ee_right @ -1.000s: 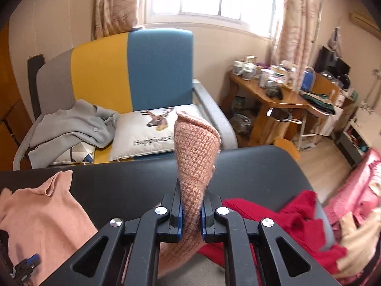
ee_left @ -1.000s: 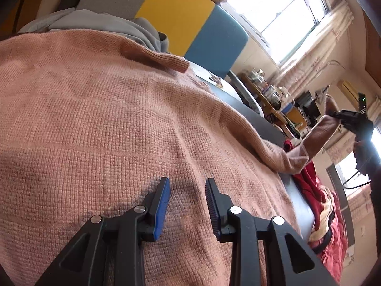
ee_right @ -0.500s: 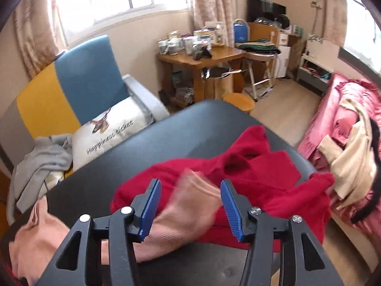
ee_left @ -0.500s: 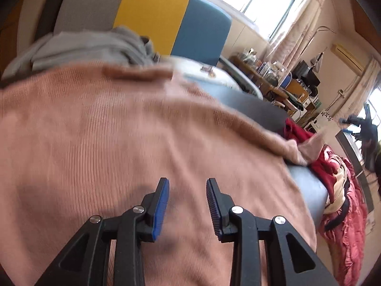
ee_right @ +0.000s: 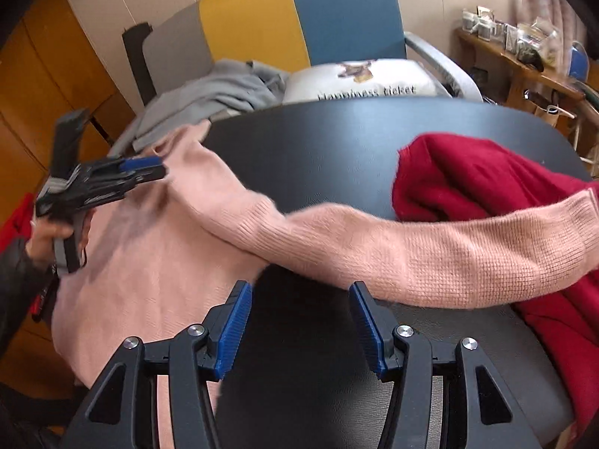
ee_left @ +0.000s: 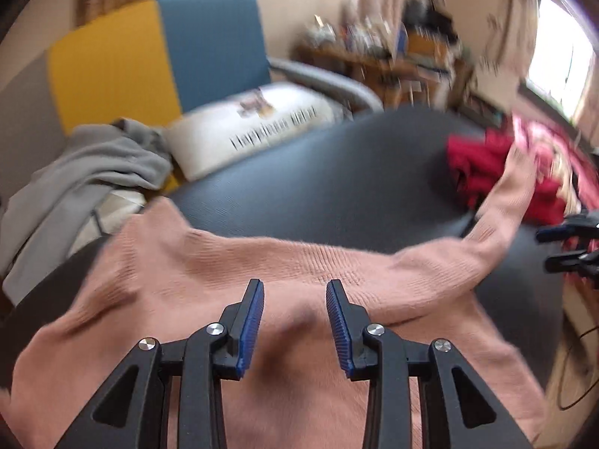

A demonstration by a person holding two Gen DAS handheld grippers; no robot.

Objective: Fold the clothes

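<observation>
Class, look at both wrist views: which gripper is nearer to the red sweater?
Right. The right gripper hangs just beside the red sweater; the left gripper hovers over the pink sweater's body, across the table.

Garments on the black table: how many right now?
2. The pink sweater lies spread on the table's left, its sleeve stretched across the red sweater heaped at right. More could be hidden beneath either.

Pink sweater (ee_left: 262,299) beneath parted jaws
</observation>
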